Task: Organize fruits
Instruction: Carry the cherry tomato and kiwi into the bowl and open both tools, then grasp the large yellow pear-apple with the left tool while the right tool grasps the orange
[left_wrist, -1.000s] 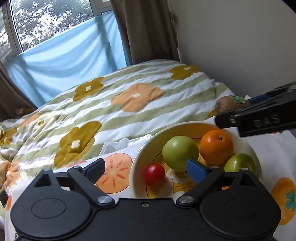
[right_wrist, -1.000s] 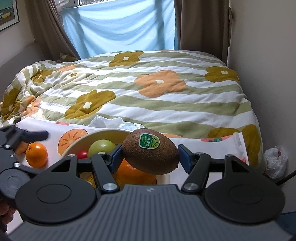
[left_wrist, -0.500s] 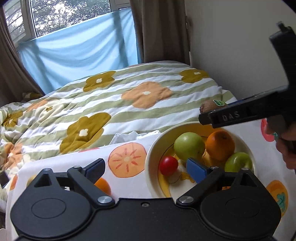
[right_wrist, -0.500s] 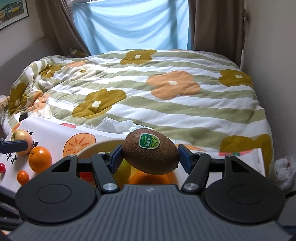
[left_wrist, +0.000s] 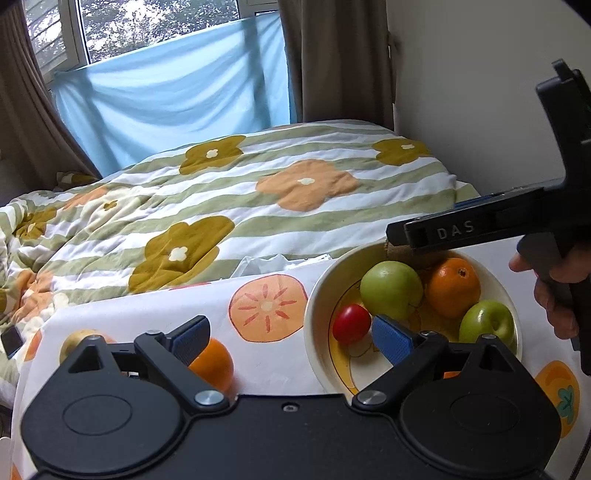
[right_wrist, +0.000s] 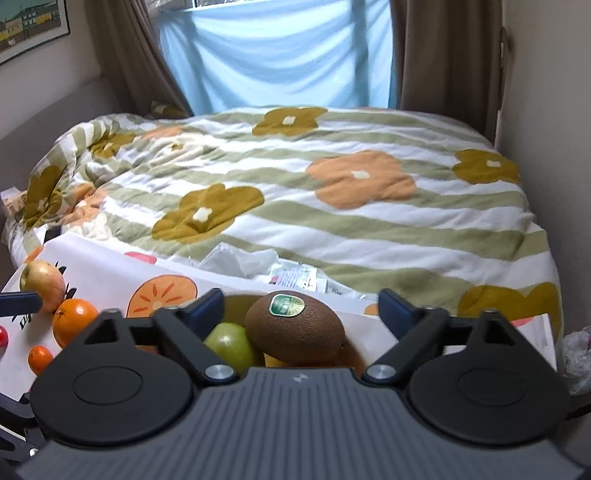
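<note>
A cream bowl (left_wrist: 317, 295) on the fruit-print cloth holds two green apples (left_wrist: 391, 290), an orange (left_wrist: 453, 287) and a red tomato (left_wrist: 351, 324). My right gripper (right_wrist: 301, 308) is open above the bowl; the brown kiwi (right_wrist: 295, 332) with a green sticker lies between its spread fingers, on the fruit in the bowl. In the left wrist view the right gripper (left_wrist: 406, 236) hangs over the bowl's far rim. My left gripper (left_wrist: 291, 336) is open and empty, low over the cloth left of the bowl, with a loose orange (left_wrist: 212, 363) behind its left finger.
On the cloth at left lie a yellow-red apple (right_wrist: 42, 286), an orange (right_wrist: 74, 321) and a small orange (right_wrist: 40, 359). A bed with a flowered striped duvet (right_wrist: 332, 206) fills the space behind. A wall stands at right.
My right gripper has opened and let go of the kiwi, which now rests in the bowl. The left gripper has drawn back and left, bringing the loose orange into view.
</note>
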